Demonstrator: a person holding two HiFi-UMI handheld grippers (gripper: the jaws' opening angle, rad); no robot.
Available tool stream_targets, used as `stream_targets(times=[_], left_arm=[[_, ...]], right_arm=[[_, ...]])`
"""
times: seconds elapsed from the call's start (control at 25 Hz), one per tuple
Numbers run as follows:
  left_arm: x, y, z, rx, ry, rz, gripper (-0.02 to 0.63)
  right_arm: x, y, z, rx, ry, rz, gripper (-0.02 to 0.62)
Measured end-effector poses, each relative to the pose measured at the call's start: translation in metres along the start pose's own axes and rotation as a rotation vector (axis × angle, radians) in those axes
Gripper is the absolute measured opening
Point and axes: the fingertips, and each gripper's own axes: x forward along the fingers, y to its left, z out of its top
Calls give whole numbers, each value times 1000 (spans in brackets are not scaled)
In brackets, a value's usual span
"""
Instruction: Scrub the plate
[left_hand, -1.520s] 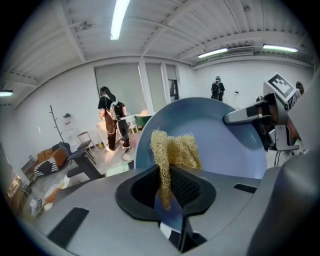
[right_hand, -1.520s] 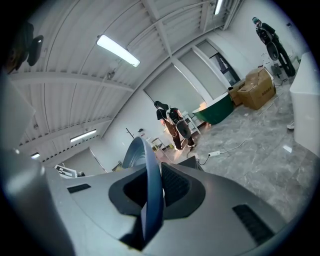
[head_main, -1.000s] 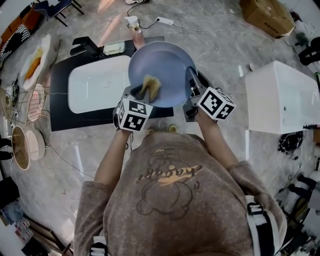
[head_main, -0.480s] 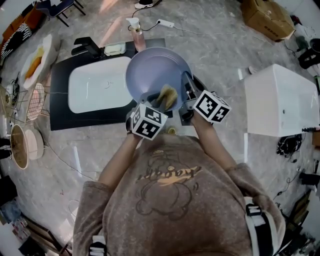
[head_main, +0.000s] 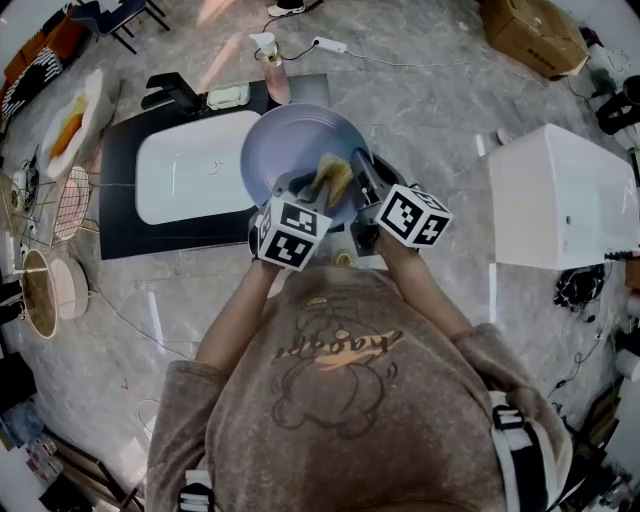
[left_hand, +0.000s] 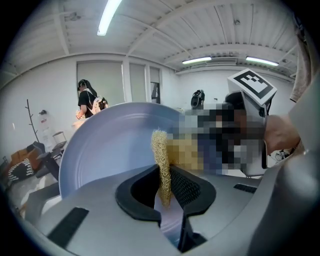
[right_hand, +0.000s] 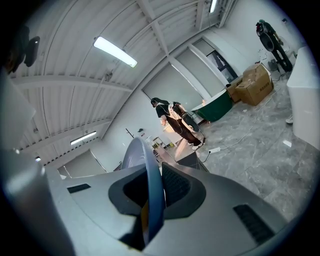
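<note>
Pale blue, the plate (head_main: 280, 150) had slid towards the sink (head_main: 190, 185) over the last second. In the head view its near rim now overlapped the sink's right edge, where before it had hung further off to that side. It was held in the air, not set down, and tilted with its face towards the person.

The left gripper (left_hand: 165, 187) was clenched on the lower edge of a yellow mesh sponge (left_hand: 161, 160). The sponge had crossed the lower part of the plate's face, from the side nearer the sink to the side farther from it. That reads as one wiping stroke, with plate and sponge moving against each other, so the scrubbing looked well under way. The upper part of the face, beyond the sponge, probably still wanted a pass.

On the side away from the sink, the right gripper (right_hand: 152, 192) was clamped on the plate's rim, which ran edge-on between its jaws, and that grip looked steady.

The plate itself was round and shallow with a raised rim, smooth and evenly coloured. No food marks or suds could be made out on the face in either the head view or the left gripper view, though the patch under the sponge was hidden
</note>
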Motion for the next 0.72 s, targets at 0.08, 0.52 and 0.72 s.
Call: stream_targets(times=[0.08,0.52,0.72], left_arm=[[-2,6,4,1,-8,14,64],[-11,40,23,38,-38,95,64],[-13,52,28,49,-41,126,64]], right_arm=[[-1,2,-2,-4,7,5,40],[-4,15,-24,-29,62,33,35],[-4,20,-31,-40,85,44,34]])
